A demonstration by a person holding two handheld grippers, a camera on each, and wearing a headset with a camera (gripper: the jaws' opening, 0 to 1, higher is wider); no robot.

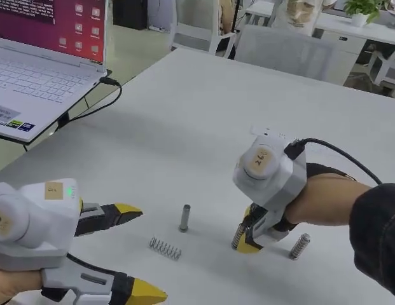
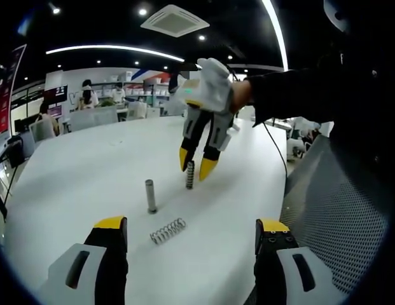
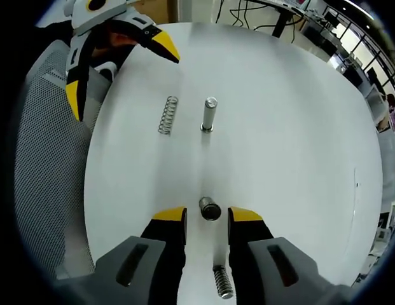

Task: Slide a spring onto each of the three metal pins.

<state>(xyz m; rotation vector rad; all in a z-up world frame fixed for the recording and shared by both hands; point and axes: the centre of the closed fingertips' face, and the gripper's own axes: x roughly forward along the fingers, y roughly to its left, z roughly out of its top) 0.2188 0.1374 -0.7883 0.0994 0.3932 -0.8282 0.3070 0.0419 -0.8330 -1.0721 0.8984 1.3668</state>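
While the narrow-jawed right gripper straddles an apparently sprung pin, the wide, empty left gripper should grasp the loose spring next.

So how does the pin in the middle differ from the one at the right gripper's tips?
The middle pin is bare; the other pin wears a spring. The middle pin stands alone; the other pin sits between the open jaws of the right gripper. Both stand upright on the table.
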